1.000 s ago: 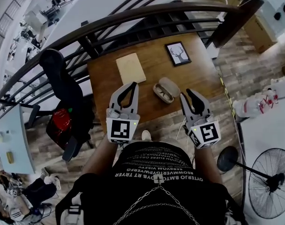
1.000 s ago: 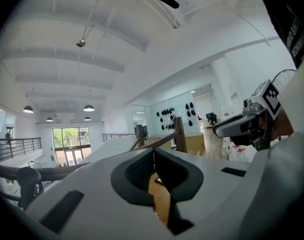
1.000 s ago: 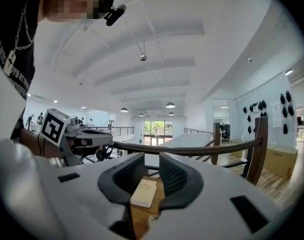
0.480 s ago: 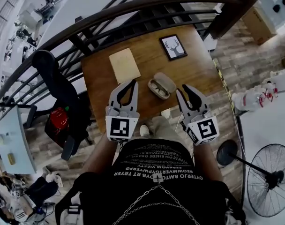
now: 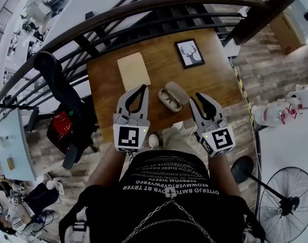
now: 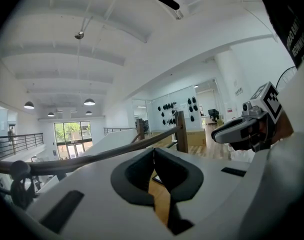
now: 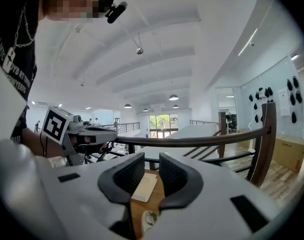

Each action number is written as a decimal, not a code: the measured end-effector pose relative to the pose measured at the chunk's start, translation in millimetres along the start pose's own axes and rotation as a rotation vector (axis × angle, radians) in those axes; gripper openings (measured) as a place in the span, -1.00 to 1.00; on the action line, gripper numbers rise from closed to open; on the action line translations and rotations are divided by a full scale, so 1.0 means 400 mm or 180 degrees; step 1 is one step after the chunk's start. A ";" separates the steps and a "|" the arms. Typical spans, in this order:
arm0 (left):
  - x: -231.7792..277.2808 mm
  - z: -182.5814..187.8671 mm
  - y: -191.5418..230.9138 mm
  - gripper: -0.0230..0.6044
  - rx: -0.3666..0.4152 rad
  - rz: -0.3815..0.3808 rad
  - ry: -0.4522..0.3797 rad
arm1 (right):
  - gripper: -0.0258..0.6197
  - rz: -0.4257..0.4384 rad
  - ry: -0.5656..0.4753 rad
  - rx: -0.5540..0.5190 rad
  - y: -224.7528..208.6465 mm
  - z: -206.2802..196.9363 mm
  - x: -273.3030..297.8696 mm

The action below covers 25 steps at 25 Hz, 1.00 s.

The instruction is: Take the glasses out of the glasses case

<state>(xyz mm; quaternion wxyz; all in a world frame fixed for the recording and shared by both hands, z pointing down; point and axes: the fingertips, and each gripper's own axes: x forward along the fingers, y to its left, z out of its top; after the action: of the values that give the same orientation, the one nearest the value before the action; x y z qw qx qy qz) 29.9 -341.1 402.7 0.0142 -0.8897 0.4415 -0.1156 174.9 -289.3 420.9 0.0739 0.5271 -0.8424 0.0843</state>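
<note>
An open beige glasses case lies on the brown wooden table, with the glasses inside its lower half. My left gripper hovers just left of the case, its jaws shut tip to tip and empty. My right gripper is held just right of the case, with a narrow gap between its jaws and nothing in it. Low in the right gripper view, the case shows through that gap. Both grippers sit near the table's front edge.
A beige notebook lies behind the left gripper, and a framed deer picture stands at the back right. A dark railing runs behind the table. A black office chair is on the left and a fan on the right.
Both grippers have edged slightly forward and now flank the case more closely. The case and glasses have not moved on the table.
</note>
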 end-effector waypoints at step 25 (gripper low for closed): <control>0.080 -0.115 0.050 -0.84 -0.0071 0.0275 0.0250 | -0.67 0.0501 0.0849 0.0021 -0.078 -0.340 0.206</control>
<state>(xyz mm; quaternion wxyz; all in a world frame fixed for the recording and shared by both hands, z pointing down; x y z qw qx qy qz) 22.9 -375.2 451.0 -0.0080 -0.8647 0.4809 -0.1448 172.1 -344.8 573.1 0.1766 0.4439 -0.8635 0.1619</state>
